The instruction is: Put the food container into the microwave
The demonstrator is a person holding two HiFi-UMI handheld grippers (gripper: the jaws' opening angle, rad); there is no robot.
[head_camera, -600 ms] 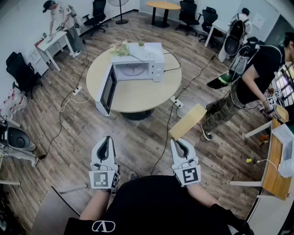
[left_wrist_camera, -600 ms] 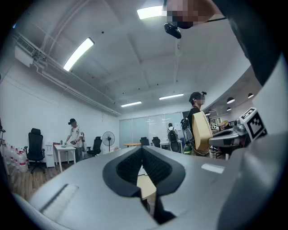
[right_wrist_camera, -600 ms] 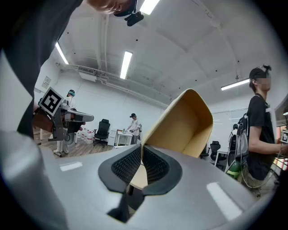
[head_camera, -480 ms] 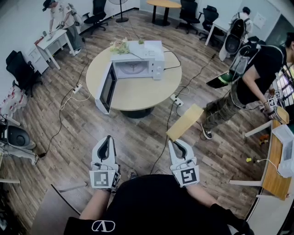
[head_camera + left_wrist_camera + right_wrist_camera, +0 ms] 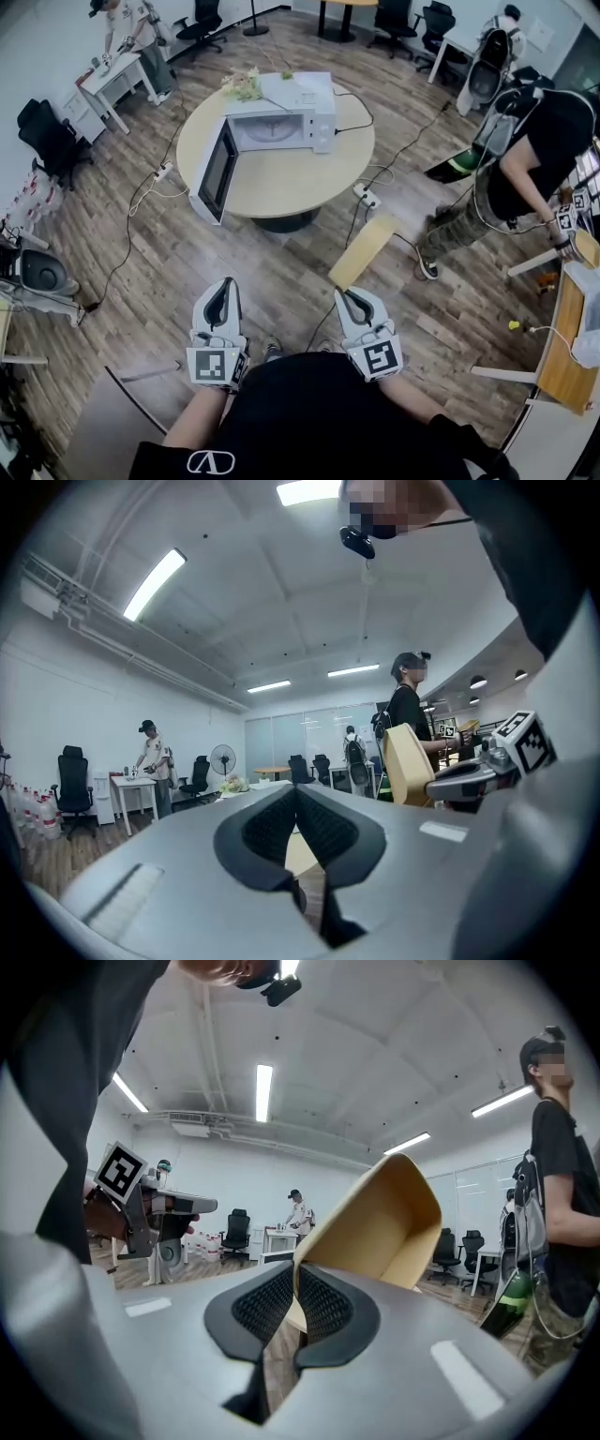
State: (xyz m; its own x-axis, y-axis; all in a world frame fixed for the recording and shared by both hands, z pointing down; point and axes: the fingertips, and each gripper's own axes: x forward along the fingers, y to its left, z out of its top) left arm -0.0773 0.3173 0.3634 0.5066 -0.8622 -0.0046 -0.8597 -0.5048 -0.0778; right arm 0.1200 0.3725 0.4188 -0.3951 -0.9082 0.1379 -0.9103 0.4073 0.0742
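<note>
A tan paper food container [image 5: 363, 251] hangs in front of me over the wooden floor, with my right gripper [image 5: 347, 298] shut on its near rim. The right gripper view shows the rim pinched between the pads, and the container [image 5: 375, 1227] rises up and to the right from my right gripper [image 5: 295, 1293]. My left gripper [image 5: 225, 284] is beside it, shut and empty; the left gripper view shows its jaws [image 5: 297, 808] together. The white microwave [image 5: 281, 127] stands on the round table [image 5: 300, 187] ahead, its door [image 5: 217, 171] swung wide open to the left.
A person in black [image 5: 525, 159] stands at the right by a wooden desk [image 5: 562, 347]. Another person [image 5: 131, 28] works at a white desk far left. Cables and a power strip [image 5: 364, 195] lie on the floor around the table. Flowers [image 5: 242, 86] sit behind the microwave.
The right gripper with the container has shifted a little left and down in the view. The table and microwave have slid slightly within the frame as the view moved. The left gripper stays much the same.
</note>
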